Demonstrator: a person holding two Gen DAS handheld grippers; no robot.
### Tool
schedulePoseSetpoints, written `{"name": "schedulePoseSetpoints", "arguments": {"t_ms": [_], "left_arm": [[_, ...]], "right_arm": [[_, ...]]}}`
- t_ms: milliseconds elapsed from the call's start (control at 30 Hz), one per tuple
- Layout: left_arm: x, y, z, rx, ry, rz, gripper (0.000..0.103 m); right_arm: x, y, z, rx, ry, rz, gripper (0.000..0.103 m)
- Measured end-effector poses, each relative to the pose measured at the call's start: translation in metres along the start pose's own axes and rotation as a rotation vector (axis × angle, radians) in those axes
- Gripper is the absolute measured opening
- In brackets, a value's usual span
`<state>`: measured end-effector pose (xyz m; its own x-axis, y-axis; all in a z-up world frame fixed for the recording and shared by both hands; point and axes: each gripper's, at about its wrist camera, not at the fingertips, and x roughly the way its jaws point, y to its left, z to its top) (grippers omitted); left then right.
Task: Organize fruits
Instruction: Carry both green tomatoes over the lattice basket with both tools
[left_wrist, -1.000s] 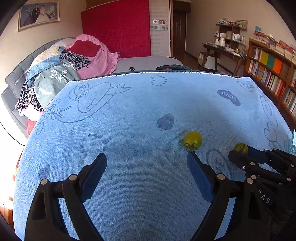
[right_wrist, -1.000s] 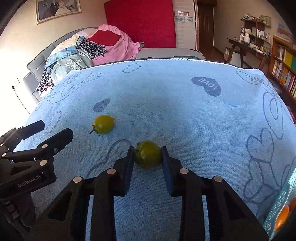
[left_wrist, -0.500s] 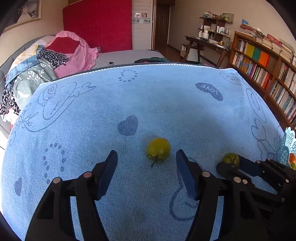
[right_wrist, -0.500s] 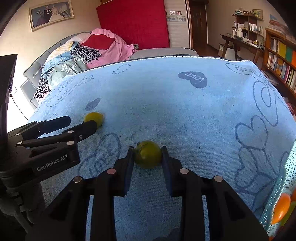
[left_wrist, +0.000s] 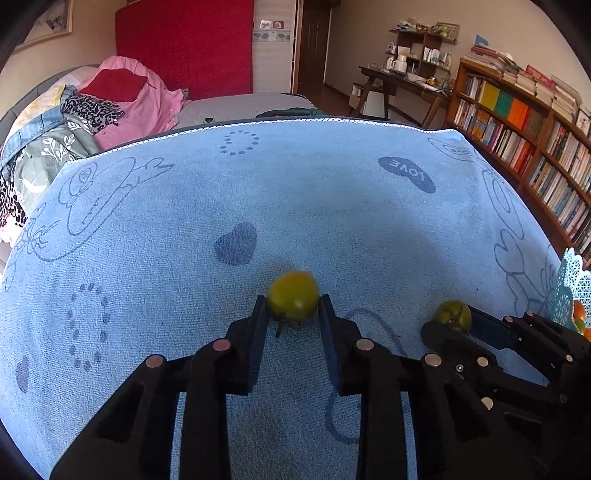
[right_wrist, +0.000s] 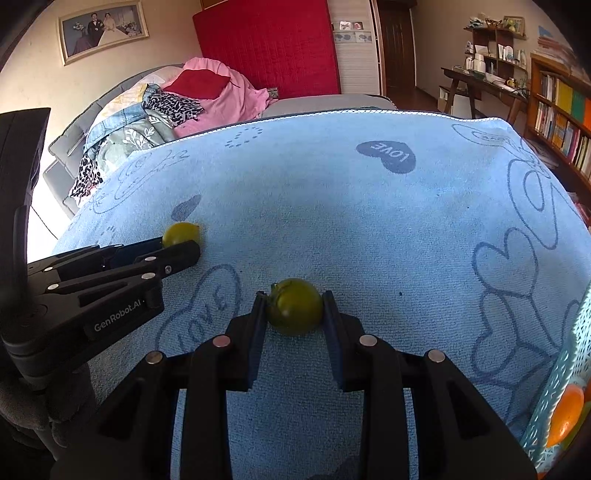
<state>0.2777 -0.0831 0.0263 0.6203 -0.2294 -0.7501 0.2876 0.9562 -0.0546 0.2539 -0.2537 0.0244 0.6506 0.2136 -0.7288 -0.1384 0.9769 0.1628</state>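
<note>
Two small green tomatoes lie on a blue towel (left_wrist: 332, 206). My left gripper (left_wrist: 293, 308) is shut on the yellower tomato (left_wrist: 293, 299), stem toward me; the same tomato shows in the right wrist view (right_wrist: 181, 233) at the tips of the left gripper (right_wrist: 184, 251). My right gripper (right_wrist: 294, 306) is shut on the darker green tomato (right_wrist: 295, 312), which also shows in the left wrist view (left_wrist: 452, 315) held by the right gripper (left_wrist: 458, 325). Both tomatoes sit at towel level.
A light blue lattice basket (right_wrist: 565, 373) with orange fruit (right_wrist: 565, 410) stands at the towel's right edge; it also shows in the left wrist view (left_wrist: 574, 280). A sofa with piled clothes (left_wrist: 92, 114) lies beyond the towel. A bookshelf (left_wrist: 524, 122) stands to the right.
My left gripper moved forward around the yellower tomato and closed on it. My right gripper stays shut on the darker tomato.
</note>
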Motion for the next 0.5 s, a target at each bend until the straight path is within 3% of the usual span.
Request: {"name": "schedulePoseSetpoints", "arguments": {"t_ms": [500], "left_arm": [[-0.055, 0.008, -0.032, -0.038, -0.074, 0.081, 0.028]], "right_arm": [[-0.034, 0.010, -0.010, 0.011, -0.040, 0.031, 0.030]]}}
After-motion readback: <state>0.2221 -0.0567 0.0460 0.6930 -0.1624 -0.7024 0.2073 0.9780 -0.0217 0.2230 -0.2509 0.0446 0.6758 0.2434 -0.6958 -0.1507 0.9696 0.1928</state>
